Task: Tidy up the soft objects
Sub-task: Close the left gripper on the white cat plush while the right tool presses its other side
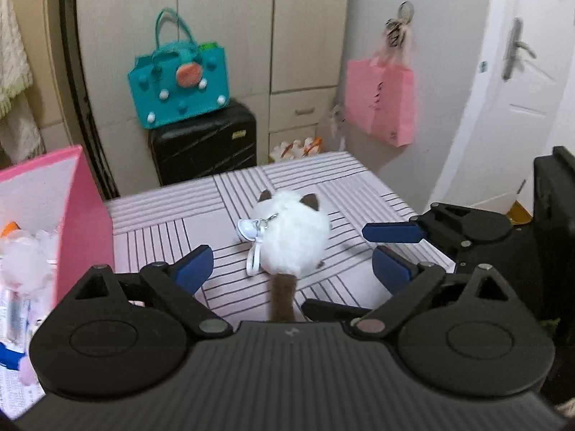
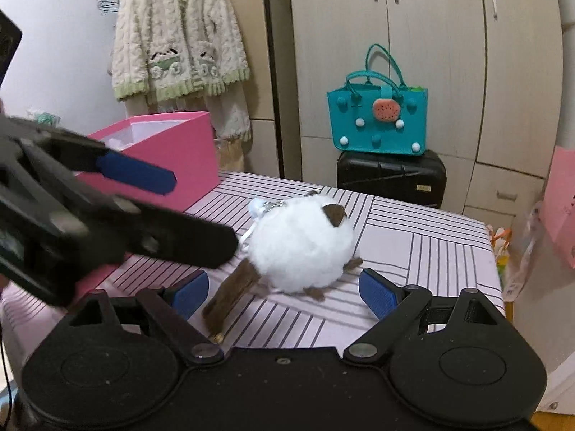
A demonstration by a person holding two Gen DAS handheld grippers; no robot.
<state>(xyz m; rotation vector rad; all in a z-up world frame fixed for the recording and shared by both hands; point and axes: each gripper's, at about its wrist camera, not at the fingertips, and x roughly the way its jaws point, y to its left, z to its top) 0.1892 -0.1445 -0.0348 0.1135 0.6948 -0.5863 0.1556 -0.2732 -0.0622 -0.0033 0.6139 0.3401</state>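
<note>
A round white plush cat (image 1: 293, 233) with brown ears, a brown tail and a keychain clip lies on the striped table (image 1: 172, 222). It also shows in the right wrist view (image 2: 302, 244). My left gripper (image 1: 293, 269) is open, its blue pads either side of the plush's tail end, not touching. My right gripper (image 2: 284, 292) is open and empty, just short of the plush; it shows at the right in the left wrist view (image 1: 395, 248). The left gripper crosses the right wrist view at the left (image 2: 118, 208).
A pink box (image 2: 169, 154) holding soft items stands at the table's left; it also shows in the left wrist view (image 1: 82, 215). A black suitcase (image 2: 391, 176) with a teal bag (image 2: 377, 125) stands behind the table. A pink paper bag (image 1: 381, 100) hangs on the wall.
</note>
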